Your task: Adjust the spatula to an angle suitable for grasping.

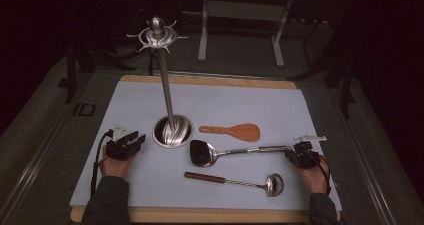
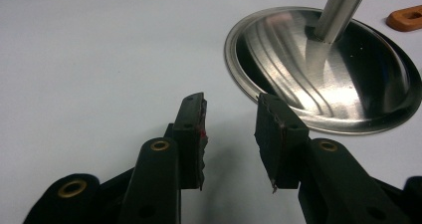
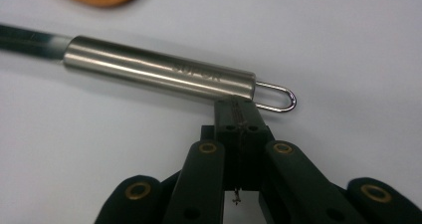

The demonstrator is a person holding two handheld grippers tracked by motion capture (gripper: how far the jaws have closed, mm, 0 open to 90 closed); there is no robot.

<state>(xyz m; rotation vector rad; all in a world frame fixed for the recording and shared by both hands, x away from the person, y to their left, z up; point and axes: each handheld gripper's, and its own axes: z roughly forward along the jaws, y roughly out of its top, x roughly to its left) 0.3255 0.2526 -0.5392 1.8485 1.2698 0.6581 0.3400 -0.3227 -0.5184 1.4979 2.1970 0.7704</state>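
The person is holding the right gripper (image 1: 296, 154) at about four o'clock on the pale mat (image 1: 280, 100), its jaws pressed flat together with nothing between them, the tips sitting right against the end of the steel spatula (image 1: 220, 152). In the right gripper view the closed tips (image 3: 238, 109) are meeting the polished handle (image 3: 159, 72) just beside the wire hanging loop (image 3: 277, 97). The spatula is lying near the middle of the mat, its dark blade pointing toward nine o'clock and its handle running out toward three o'clock, between the wooden rice paddle (image 1: 234, 131) at twelve o'clock of it and the ladle (image 1: 240, 181) at six o'clock of it.

The left gripper (image 1: 131, 141) is resting at about eight o'clock, its jaws standing wide and empty; in the left gripper view its tips (image 2: 230, 119) are pointing at the rim of the rack's round base (image 2: 328, 69), just beside it.

The spatula is looking rigid and fairly weighty, blade-heavy, so it is likely tipping blade-down if lifted by the far end. The round polished handle is looking slippery and prone to rolling. A grasp across the thick tube, a little in from the loop, is seeming the safest, leaving the loop free for a hook on the tall rack (image 1: 158, 35)
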